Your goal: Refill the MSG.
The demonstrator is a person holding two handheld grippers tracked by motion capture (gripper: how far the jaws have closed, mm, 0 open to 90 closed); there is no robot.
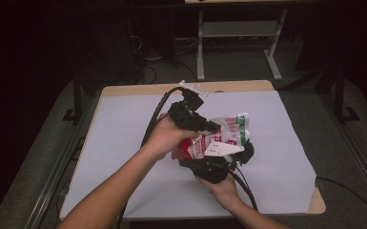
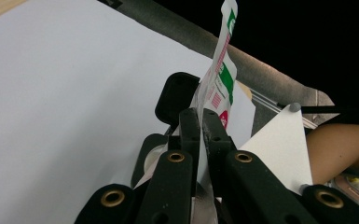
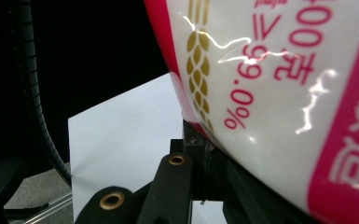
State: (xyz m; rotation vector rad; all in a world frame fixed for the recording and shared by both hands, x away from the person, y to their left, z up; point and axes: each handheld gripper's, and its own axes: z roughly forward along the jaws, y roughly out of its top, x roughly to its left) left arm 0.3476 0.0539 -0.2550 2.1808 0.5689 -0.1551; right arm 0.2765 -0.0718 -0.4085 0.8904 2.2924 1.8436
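Bag (image 1: 229, 131), white plastic with red and green print, is up off the table (image 1: 124, 124), caught between both tools over the white sheet (image 1: 276, 157). Left gripper (image 1: 209, 127) clamps its edge, jaws squeezed tight on the thin film. Right gripper (image 1: 219, 157) bites it from below, jaws closed on the bag's glossy side.

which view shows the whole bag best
The high view: it shows the red and white bag whole, held above the table between both hand-held grippers. The left gripper view catches it edge-on as a thin strip clamped in the jaws. The right gripper view gives a close-up of its printed side.
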